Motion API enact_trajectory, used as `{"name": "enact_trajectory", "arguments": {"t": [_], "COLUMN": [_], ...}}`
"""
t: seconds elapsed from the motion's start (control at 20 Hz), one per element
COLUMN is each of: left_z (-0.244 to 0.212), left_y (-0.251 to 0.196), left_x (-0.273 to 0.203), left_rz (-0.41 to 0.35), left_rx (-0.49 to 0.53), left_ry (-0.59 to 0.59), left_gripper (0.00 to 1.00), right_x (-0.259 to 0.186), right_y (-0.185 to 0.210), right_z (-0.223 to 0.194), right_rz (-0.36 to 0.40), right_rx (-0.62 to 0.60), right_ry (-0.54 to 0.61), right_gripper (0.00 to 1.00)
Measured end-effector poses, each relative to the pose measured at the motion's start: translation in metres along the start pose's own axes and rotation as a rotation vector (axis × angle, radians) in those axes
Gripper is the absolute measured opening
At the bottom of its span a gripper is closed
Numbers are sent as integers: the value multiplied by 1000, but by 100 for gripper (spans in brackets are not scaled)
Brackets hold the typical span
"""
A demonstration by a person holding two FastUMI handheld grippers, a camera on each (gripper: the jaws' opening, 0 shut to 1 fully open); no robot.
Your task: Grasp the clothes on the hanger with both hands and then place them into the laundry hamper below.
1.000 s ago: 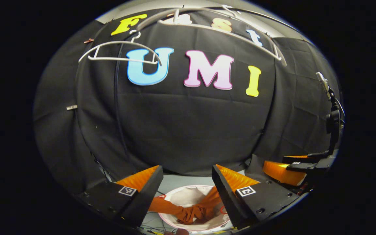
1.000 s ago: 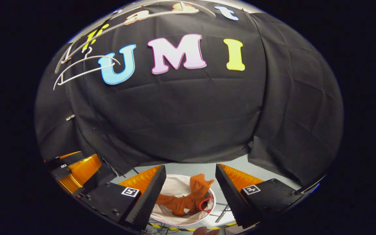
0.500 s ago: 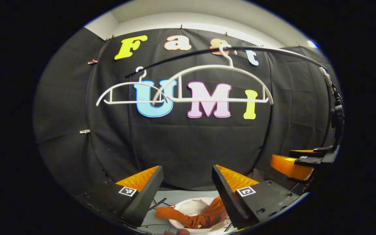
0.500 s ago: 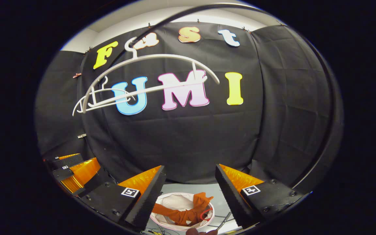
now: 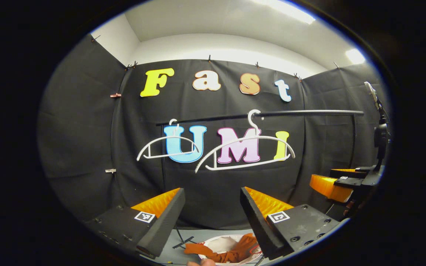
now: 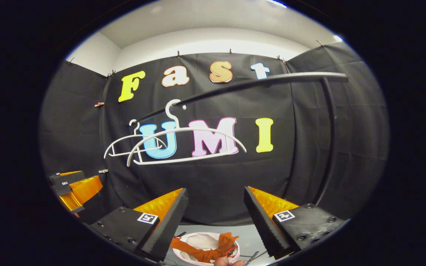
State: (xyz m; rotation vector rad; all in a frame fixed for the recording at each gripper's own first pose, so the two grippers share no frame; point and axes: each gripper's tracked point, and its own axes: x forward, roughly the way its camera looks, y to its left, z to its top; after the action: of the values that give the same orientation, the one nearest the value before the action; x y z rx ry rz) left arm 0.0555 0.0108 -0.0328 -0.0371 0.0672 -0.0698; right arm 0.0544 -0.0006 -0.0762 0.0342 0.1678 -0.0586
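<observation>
Both of my jaws stand wide apart with nothing between them: my left gripper [image 5: 212, 207] and my right gripper [image 6: 216, 207] each point at the black cloth wall of the booth, raised well above the floor. Down between the fingers of each, low in both views, I see the laundry hamper [image 5: 213, 243] [image 6: 183, 255], a round white one standing on the grey floor, and the orange clothes [image 5: 231, 253] [image 6: 205, 253] lie bunched inside it, with part of the cloth draped over its rim. Up on the wall side, a dark rail [image 5: 301, 112] [image 6: 257, 83] runs across, and 2 white hangers hang bare from it: the nearer hanger [image 5: 244, 151] [image 6: 183, 146], slightly tilted, and the farther hanger [image 5: 166, 146] [image 6: 124, 146] to its left. In the left gripper view my right gripper [image 5: 340, 183] shows at the right edge; in the right gripper view my left gripper [image 6: 74, 190] shows at the left edge.
</observation>
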Motion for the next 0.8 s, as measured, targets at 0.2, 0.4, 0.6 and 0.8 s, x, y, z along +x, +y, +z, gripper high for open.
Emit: {"name": "enact_trajectory", "arguments": {"t": [0.2,0.4,0.6,0.8], "left_z": [18,24,30,35], "left_y": [-3,-7,-10,-13], "left_x": [-33,-55,-78,-92], "left_rz": [-11,-38,-56,-65], "left_rx": [13,7,6,-21], "left_ry": [-4,10,20,18], "left_gripper": [92,92,95,95], "right_x": [-31,-55,-66,-74], "right_y": [7,11,7,11], "right_z": [27,41,51,54], "right_rz": [0,-6,-22,-16], "right_rx": [-23,0,-1,-5], "right_ry": [-32,-48,-75,-82], "right_gripper": [98,98,98,100]}}
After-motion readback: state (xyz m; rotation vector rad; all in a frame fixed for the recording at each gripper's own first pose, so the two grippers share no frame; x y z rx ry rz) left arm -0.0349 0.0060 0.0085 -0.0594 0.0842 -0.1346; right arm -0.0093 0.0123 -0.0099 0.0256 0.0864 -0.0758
